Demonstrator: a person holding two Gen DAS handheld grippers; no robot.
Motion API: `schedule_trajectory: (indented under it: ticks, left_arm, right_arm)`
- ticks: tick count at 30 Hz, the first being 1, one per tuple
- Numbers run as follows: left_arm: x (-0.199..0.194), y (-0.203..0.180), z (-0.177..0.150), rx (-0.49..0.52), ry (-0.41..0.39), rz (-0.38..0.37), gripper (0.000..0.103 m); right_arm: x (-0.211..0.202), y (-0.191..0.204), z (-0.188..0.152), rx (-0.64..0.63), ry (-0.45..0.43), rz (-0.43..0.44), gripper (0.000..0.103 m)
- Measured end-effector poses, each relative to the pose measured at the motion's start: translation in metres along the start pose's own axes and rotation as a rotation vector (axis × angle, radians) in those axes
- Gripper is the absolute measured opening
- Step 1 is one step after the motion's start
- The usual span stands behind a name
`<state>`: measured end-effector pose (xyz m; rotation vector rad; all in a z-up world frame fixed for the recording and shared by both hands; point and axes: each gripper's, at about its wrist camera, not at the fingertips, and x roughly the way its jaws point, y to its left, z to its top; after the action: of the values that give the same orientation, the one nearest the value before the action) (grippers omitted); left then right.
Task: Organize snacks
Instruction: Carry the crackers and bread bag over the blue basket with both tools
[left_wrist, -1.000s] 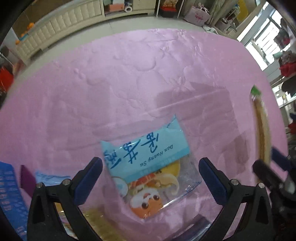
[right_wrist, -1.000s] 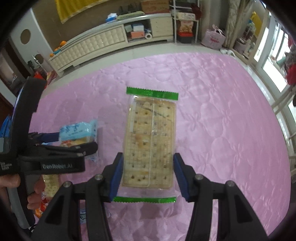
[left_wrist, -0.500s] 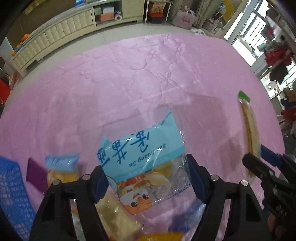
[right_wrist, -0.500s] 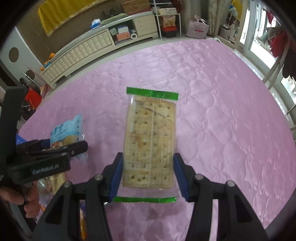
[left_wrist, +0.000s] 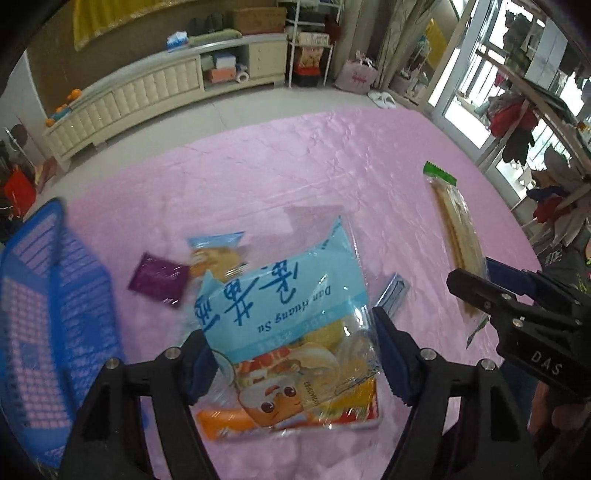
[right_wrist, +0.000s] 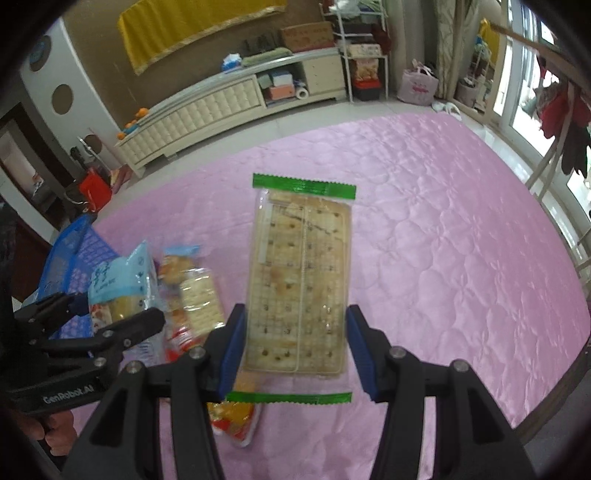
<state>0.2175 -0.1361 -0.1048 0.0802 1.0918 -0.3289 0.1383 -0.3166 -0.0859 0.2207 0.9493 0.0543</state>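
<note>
My left gripper (left_wrist: 295, 354) is shut on a light-blue snack bag (left_wrist: 284, 295) with a cartoon face, held above the pink cloth. My right gripper (right_wrist: 295, 347) is shut on a long cracker pack (right_wrist: 299, 280) with green ends, gripped by its long sides. The left wrist view shows that pack edge-on (left_wrist: 458, 229) at the right. In the right wrist view, the blue bag (right_wrist: 118, 280) hangs in the left gripper (right_wrist: 110, 317) at the left. A blue mesh basket (left_wrist: 55, 295) stands at the left, also seen in the right wrist view (right_wrist: 74, 243).
Loose snacks lie on the pink quilted cloth (right_wrist: 443, 240): a purple packet (left_wrist: 159, 277), a small blue-and-orange packet (left_wrist: 218, 254), a grey-blue packet (left_wrist: 391, 291), a cracker packet (right_wrist: 199, 295) and an orange-red packet (right_wrist: 232, 417). The cloth's far edge meets a tiled floor and a white cabinet (right_wrist: 221, 107).
The left gripper's jaws closed on the blue bag and lifted it off the cloth. Both grippers rose and drew back, bringing the blue basket and loose snacks into view.
</note>
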Motion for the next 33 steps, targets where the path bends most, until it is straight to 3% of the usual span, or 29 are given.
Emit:
schedule_trajectory:
  ticks: [9, 17, 33]
  left_arm:
    - [-0.069, 0.061, -0.027, -0.047, -0.106, 0.038, 0.072]
    - [-0.117, 0.098, -0.047, -0.083, -0.164, 0.082, 0.072]
    - [-0.159, 0.191, -0.068, -0.199, -0.212, 0.136, 0.072]
  right_arm:
    - [-0.030, 0.051, -0.003, -0.081, -0.069, 0.041, 0.058]
    - [-0.031, 0.107, -0.001, -0.161, -0.086, 0.101, 0.058]
    - [-0.010, 0.203, 0.010, -0.325, -0.058, 0.188, 0.058]
